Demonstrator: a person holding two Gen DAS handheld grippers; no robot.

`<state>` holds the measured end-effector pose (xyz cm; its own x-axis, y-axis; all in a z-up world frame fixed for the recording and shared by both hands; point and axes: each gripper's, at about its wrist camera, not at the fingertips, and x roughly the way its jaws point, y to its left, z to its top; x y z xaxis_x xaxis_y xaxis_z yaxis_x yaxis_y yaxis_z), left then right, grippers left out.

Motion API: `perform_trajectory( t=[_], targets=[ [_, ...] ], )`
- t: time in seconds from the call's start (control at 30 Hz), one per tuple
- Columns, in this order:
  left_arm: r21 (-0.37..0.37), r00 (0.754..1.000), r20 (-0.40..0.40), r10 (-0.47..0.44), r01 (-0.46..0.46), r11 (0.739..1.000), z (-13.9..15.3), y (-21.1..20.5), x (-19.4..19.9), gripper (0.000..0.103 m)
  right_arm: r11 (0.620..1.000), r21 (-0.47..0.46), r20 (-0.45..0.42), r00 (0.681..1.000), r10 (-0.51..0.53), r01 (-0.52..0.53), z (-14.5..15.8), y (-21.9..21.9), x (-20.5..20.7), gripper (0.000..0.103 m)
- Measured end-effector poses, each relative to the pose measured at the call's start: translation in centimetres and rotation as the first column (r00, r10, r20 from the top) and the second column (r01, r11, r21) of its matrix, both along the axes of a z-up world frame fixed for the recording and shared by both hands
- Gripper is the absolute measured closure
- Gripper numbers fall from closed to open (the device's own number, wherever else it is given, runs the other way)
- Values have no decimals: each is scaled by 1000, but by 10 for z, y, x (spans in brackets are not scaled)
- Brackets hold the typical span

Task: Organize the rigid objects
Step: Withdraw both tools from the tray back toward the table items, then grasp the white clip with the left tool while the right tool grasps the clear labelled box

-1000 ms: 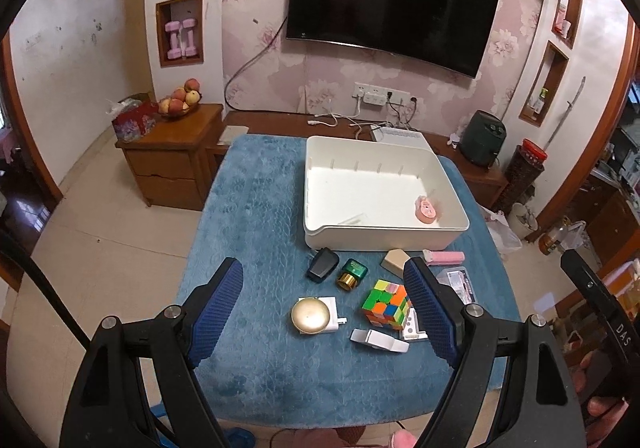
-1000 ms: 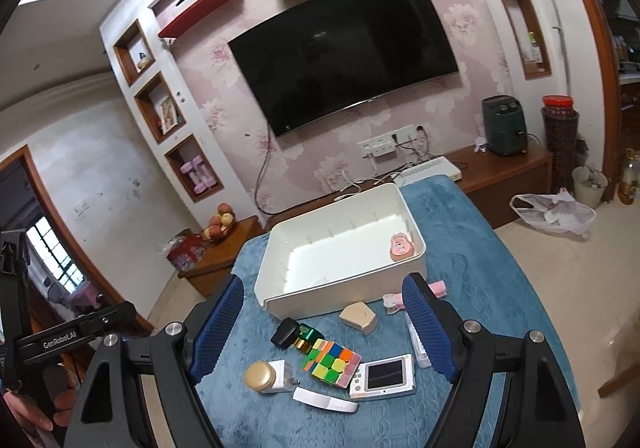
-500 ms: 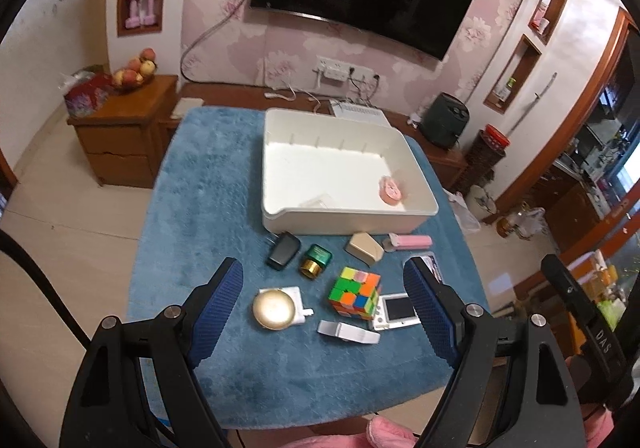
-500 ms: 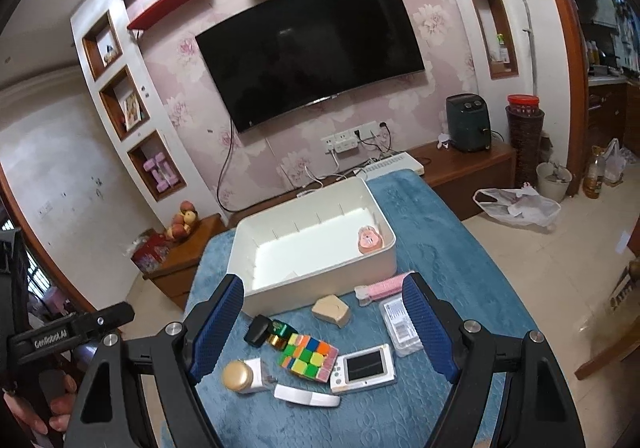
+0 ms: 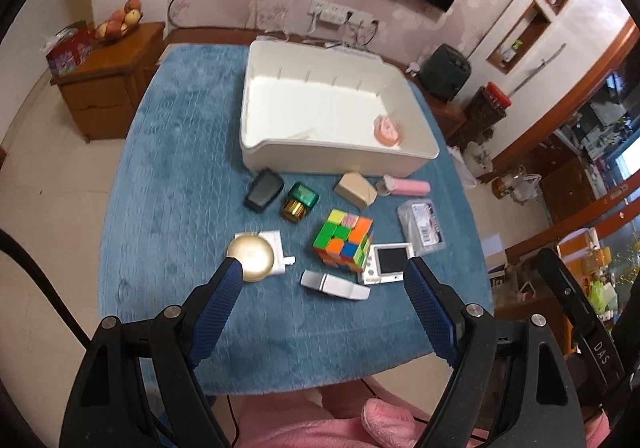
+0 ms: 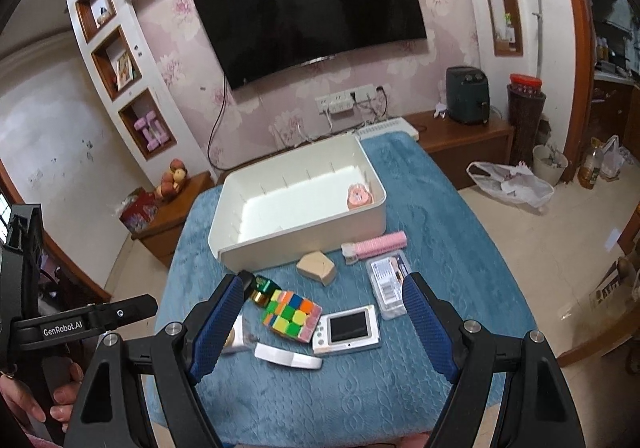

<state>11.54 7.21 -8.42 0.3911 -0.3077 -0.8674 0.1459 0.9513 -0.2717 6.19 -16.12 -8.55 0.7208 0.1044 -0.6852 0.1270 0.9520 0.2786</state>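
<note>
Since a sec ago my left gripper (image 5: 324, 280) has tipped down twd the table: the TV's nearly gone from the top of its view and the clutter sits bigger, closer. Right gripper (image 6: 320, 292) has tilted down a bit too, otherwise hanging above the near edge.

Both sets of fingers spread wide, nothing btwn them, nothing held.

Layout makes sense for sorting: white bin (image 5: 332, 164) at the far side of the blue cloth (image 5: 168, 168), w/ one small pink item (image 5: 387, 131) already in its right near corner. Everything else lies in a loose cluster just in front of the bin, so each trip is short.

Likely first pick for the left: white flat piece (image 5: 335, 285), closest to me, lying flat, long axis running roughly left-right across my fingers' gap, slightly slanted. I'd prob need to turn the wrist so the pads close across its narrow width. Rubik's cube (image 5: 344, 245) sits just behind it, touching or nearly touching the small screen device (image 5: 387, 262). Gold round compact (image 5: 251, 258) is right by my left fingertip (image 5: 230, 280). Pink roller (image 6: 376, 244) lies alongside the bin's front wall.
</note>
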Motion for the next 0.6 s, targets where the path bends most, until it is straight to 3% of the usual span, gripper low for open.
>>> perform_trajectory(
  t=[0.37,0.6],
  targets=[
    [64,983,-108,151,-145,987,-22,-32,-2,18,986,12,-115,979,168,-167,-21,-37,38,21],
    [76,939,-203,278,-268,961,-46,-59,-1,18,956,-1,-179,941,289,-294,-35,-65,70,21]
  ],
)
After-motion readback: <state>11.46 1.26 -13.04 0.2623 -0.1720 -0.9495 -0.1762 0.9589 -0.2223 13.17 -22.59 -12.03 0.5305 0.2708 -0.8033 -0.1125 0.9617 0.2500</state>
